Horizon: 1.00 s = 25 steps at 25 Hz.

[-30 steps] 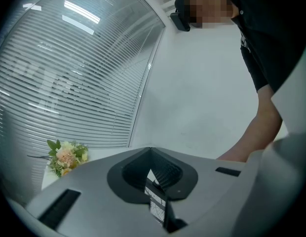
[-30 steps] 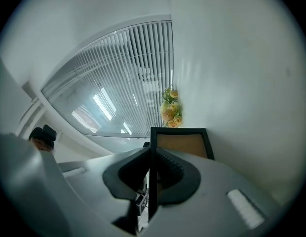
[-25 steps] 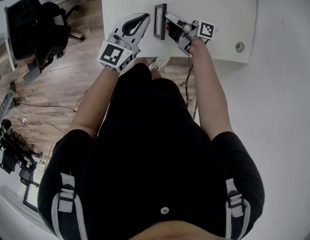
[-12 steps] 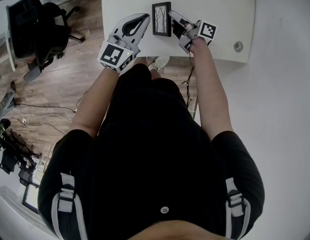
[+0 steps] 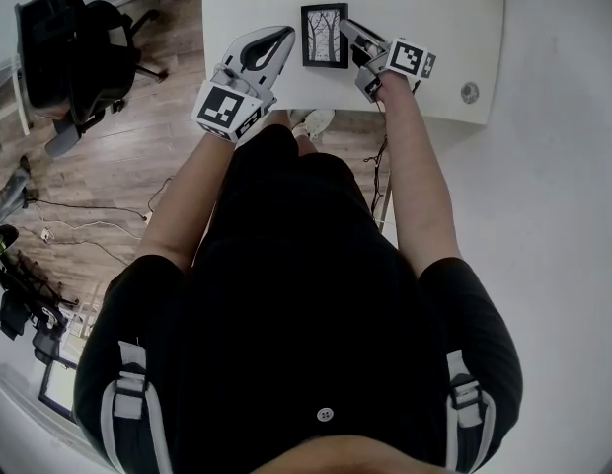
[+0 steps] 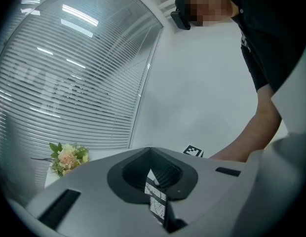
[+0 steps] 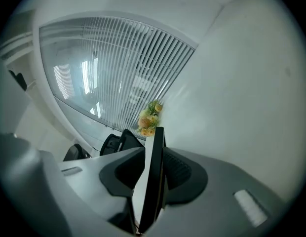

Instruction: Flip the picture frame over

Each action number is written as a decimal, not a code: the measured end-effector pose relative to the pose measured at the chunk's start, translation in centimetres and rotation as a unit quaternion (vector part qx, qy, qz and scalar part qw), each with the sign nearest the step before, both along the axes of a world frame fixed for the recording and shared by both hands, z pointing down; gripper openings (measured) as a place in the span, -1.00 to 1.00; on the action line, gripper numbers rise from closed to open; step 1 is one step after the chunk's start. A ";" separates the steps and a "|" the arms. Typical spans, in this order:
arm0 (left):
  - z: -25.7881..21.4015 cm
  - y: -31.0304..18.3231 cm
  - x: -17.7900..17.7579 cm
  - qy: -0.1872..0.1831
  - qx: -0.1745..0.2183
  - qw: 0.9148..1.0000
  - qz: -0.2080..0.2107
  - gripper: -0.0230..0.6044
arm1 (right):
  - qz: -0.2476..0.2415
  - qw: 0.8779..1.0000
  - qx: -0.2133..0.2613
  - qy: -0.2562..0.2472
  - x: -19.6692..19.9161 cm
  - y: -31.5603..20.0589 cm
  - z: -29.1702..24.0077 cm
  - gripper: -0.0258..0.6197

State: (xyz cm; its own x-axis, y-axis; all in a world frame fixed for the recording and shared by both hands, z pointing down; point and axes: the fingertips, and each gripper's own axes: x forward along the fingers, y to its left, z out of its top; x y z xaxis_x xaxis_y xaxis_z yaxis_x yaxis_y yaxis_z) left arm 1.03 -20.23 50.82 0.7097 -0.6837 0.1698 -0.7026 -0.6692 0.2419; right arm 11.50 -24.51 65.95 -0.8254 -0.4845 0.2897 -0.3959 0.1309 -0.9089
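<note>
Our right hand-held gripper sits at the right edge of the picture frame. Its jaws are opening with the frame's black edge between them. In the right gripper view that edge runs up through the gap, and a pale sliver shows along one side of it.

The frame lies flat on the white tabletop, picture side up, showing bare dark trees on a pale ground inside a black border.

Just left of the frame, and apart from it, our left hand-held gripper has its jaws together at the tips and grips nothing. Behind those tips, the left gripper view shows a strip of the tree picture.

Beyond the frame, at the tabletop's far edge, a small bunch of yellow and peach flowers stands before window blinds. Well to the right of the frame, a round fitting is set in the tabletop. Far left of the frame, off the tabletop, a black office chair stands on the wooden floor.
</note>
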 end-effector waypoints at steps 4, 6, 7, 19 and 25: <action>-0.1 0.0 -0.4 -0.001 0.000 1.000 -0.002 -0.92 | -0.007 0.999 0.004 0.038 0.1 -0.1 0.7 -0.53; 0.0 0.0 -0.6 -0.002 -0.001 1.000 -0.004 -0.92 | -0.011 0.998 0.008 0.065 0.3 -0.1 1.3 -0.50; 0.0 0.0 -0.7 -0.002 -0.001 1.000 -0.006 -0.92 | -0.015 0.997 0.012 0.080 0.4 0.0 1.6 -0.48; -0.1 0.9 -1.2 -0.005 -0.002 1.000 -0.014 -0.92 | -0.062 0.974 0.054 0.214 0.9 0.5 2.9 -0.27; -0.2 1.8 -1.3 -0.007 0.000 1.000 -0.015 -0.92 | -0.079 0.965 0.078 0.239 0.6 1.1 2.3 -0.26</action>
